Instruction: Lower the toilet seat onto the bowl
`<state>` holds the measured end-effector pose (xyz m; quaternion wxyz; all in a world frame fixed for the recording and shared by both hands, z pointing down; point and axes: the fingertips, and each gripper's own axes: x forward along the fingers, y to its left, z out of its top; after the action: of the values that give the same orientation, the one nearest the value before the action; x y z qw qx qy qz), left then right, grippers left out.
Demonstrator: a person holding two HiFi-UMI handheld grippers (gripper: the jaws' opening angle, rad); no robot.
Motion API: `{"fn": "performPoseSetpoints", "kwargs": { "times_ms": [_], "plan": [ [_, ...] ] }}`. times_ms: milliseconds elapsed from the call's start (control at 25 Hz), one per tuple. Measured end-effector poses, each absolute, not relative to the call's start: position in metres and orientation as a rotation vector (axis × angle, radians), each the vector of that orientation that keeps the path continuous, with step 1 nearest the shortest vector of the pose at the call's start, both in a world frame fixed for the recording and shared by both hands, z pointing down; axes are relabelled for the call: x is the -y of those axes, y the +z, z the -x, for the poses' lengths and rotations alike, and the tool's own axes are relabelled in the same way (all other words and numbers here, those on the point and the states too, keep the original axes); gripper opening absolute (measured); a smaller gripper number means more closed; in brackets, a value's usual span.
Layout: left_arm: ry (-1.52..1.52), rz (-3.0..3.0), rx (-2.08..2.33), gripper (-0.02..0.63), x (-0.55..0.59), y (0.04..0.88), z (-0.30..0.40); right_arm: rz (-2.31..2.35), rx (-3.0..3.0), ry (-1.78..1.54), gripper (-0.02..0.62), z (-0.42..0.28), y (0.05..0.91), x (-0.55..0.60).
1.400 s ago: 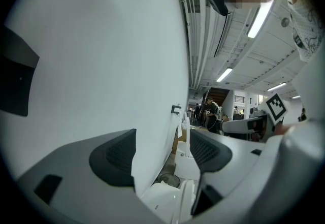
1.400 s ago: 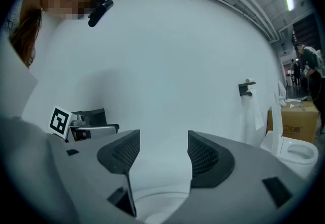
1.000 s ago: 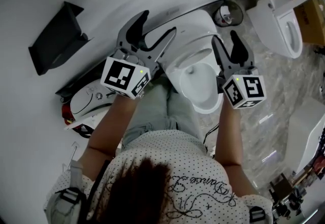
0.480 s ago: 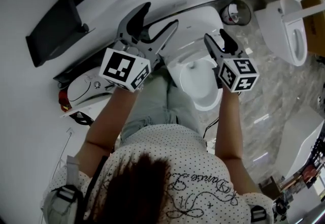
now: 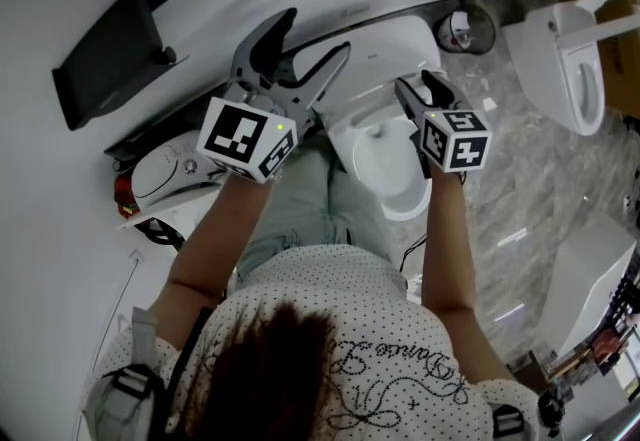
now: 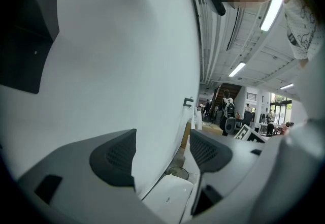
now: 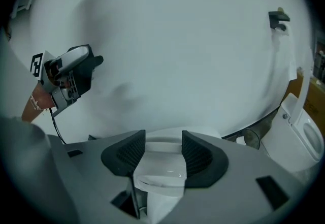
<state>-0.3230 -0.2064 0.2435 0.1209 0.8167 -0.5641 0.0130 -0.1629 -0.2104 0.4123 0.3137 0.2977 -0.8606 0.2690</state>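
Note:
A white toilet stands against the wall, its bowl [image 5: 392, 174] open and its seat [image 5: 385, 44] raised upright against the wall. My right gripper [image 5: 415, 86] reaches over the bowl to the raised seat. In the right gripper view the seat's white top edge [image 7: 161, 167] lies between the two pads of the right gripper [image 7: 163, 153]; its jaws are closing and I see no firm press. My left gripper [image 5: 310, 41] hangs open beside the toilet's left, close to the wall. Between the jaws of the left gripper [image 6: 161, 154] there is only wall, with the toilet's top [image 6: 170, 195] below.
A second toilet [image 5: 560, 49] stands at the right beside a cardboard box [image 5: 620, 19]. A black box [image 5: 105, 54] hangs on the wall at the left. A white appliance [image 5: 170, 179] lies on the floor left of the bowl, and a round bin [image 5: 465, 29] stands right of it.
My right gripper has moved left and up from beside the bowl to the raised seat, and its jaws have narrowed. The left gripper has stayed in place.

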Motion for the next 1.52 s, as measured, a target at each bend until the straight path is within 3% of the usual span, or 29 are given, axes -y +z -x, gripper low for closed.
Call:
{"fn": "performPoseSetpoints", "kwargs": {
  "times_ms": [1520],
  "plan": [
    [0.027,-2.556,1.376,0.313,0.182,0.246,0.27,-0.827,2.175,0.7,0.229,0.121,0.406,0.163]
  ]
}}
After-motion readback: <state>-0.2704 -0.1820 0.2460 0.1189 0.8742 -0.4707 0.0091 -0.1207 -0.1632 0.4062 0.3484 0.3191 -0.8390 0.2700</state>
